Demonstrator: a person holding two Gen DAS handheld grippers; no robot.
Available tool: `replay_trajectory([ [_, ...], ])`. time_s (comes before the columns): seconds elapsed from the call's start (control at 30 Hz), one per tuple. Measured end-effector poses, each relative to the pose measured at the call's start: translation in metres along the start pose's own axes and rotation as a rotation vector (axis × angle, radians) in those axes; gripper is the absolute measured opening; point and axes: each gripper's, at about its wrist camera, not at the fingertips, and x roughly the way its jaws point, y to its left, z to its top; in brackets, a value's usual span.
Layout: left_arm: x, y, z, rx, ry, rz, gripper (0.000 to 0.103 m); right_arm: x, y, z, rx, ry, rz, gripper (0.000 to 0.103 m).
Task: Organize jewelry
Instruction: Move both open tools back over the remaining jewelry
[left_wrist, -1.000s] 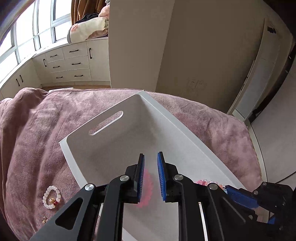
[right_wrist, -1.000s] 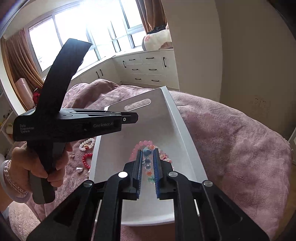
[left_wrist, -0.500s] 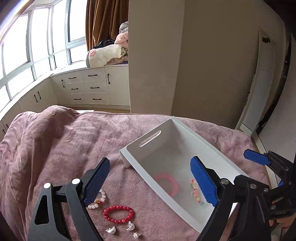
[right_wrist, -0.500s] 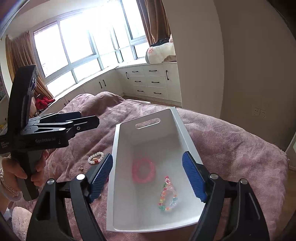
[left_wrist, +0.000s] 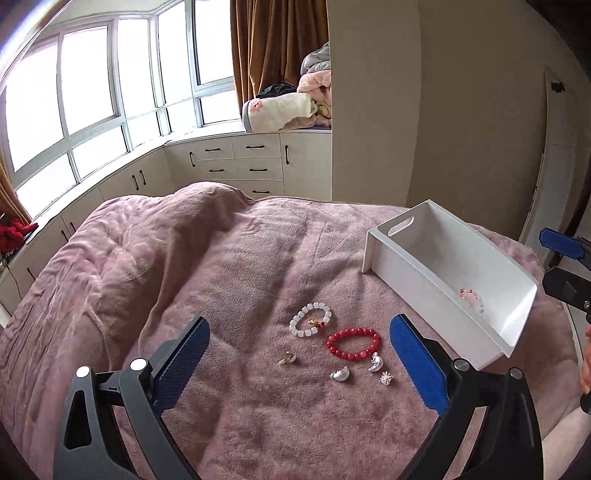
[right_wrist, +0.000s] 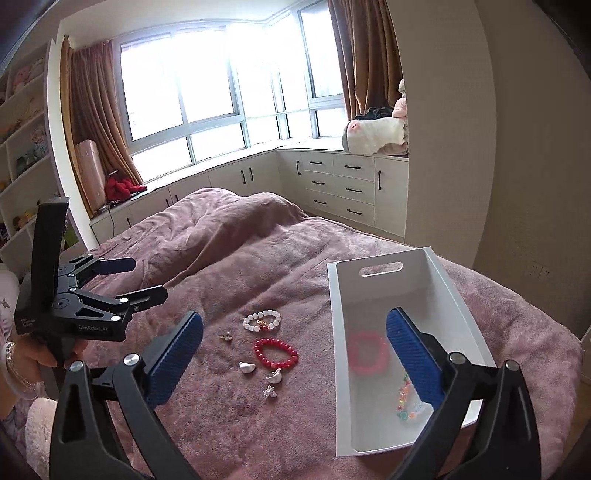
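A white bin (left_wrist: 406, 271) (right_wrist: 461, 306) lies on the pink blanket. It holds a pink bracelet (right_wrist: 367, 350) and a multicoloured bead bracelet (right_wrist: 406, 402) (left_wrist: 471, 297). On the blanket beside it lie a white bead bracelet (left_wrist: 310, 319) (right_wrist: 261, 320), a red bead bracelet (left_wrist: 353, 343) (right_wrist: 276, 353), two silver earrings (left_wrist: 340, 374) (right_wrist: 246, 367), a silver star stud (left_wrist: 385, 377) (right_wrist: 270, 391) and a small gold piece (left_wrist: 287, 358) (right_wrist: 225, 336). My left gripper (left_wrist: 299, 363) (right_wrist: 129, 280) is open and empty above the loose jewelry. My right gripper (right_wrist: 295, 363) is open and empty, between the jewelry and the bin.
The pink blanket (left_wrist: 184, 258) covers a bed. White cabinets with drawers (left_wrist: 240, 162) run under the windows behind it. A wall corner (left_wrist: 373, 110) stands beyond the bed. Folded bedding (left_wrist: 284, 110) sits on the window seat. A shelf unit (right_wrist: 22, 129) is at far left.
Both grippers opened and let go of the pink and multicoloured bracelets inside the bin, then drew back and up. The left gripper swung left over the loose jewelry.
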Motion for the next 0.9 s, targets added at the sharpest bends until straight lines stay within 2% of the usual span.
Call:
replay_trajectory([
  [0.2,0.001,0.026,-0.034,-0.062,0.003,-0.033,0.099,0.032,0.044,-0.019,-0.101,0.059,-0.004,0.098],
  [0.37,0.031,0.03,-0.054,-0.056,0.057,-0.023,0.099,0.068,0.061,-0.048,-0.147,0.137,-0.035,0.098],
  [0.7,0.101,0.03,-0.078,-0.02,0.132,-0.044,0.099,0.124,0.058,-0.095,-0.177,0.271,-0.059,0.095],
  [0.9,0.135,0.024,-0.08,0.021,0.157,-0.069,0.099,0.159,0.053,-0.114,-0.167,0.337,-0.046,0.082],
])
